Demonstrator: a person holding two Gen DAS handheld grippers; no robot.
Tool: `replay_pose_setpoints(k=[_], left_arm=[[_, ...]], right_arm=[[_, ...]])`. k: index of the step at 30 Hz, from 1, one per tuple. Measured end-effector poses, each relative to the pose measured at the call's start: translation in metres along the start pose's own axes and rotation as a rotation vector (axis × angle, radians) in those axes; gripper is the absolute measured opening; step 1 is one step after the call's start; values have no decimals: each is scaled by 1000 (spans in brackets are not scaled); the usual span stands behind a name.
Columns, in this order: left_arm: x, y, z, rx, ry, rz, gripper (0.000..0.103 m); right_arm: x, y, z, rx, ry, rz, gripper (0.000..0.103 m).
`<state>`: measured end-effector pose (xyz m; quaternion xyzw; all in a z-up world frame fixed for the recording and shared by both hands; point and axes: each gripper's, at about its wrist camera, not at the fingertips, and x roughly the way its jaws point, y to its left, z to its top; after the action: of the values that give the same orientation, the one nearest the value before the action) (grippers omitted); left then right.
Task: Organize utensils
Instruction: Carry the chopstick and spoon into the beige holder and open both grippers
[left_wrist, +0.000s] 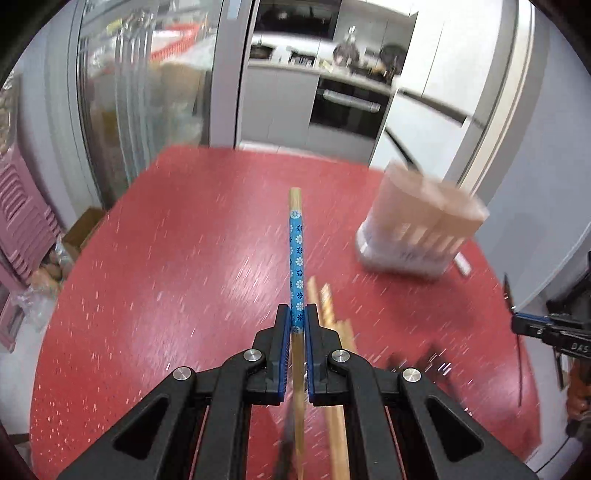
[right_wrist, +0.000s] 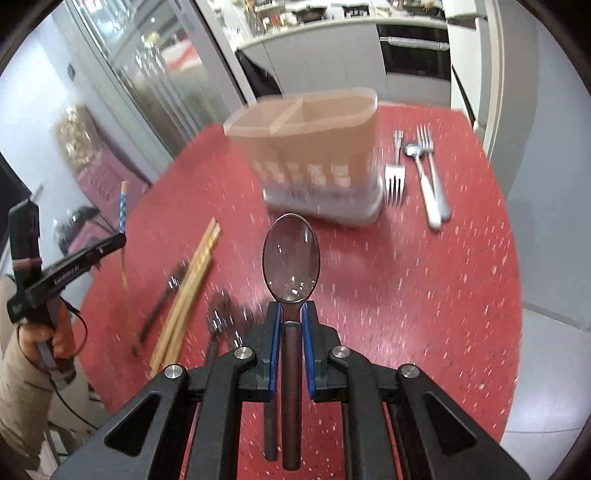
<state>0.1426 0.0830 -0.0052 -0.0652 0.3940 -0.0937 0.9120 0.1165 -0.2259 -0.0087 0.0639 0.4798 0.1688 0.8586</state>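
A: Left wrist view: left claw clamped on a bamboo chopstick with a blue flowered sleeve, held lengthwise, tip forward, so it can drop end-first. Tan divided plastic utensil holder sits by the red speckled surface's far right edge.

B: Room?

A: Bare surface ahead and left. Loose plain bamboo chopsticks lie just right of the claw.

B: Right wrist view?

A: Right claw gripping a dark-handled steel spoon, bowl forward, aimed at the holder. Silver forks beside the holder, near the right edge. Open lane straight ahead.
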Motion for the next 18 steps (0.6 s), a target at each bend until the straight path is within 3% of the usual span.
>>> replay_pose_setpoints(k=[9, 18], left_arm=[[-23, -52, 76, -9, -168, -121, 32], [-24, -83, 156, 22, -297, -128, 32]], right_arm=[[-31, 2, 56, -4, -161, 11, 13], [-36, -6, 132, 2, -303, 16, 13]])
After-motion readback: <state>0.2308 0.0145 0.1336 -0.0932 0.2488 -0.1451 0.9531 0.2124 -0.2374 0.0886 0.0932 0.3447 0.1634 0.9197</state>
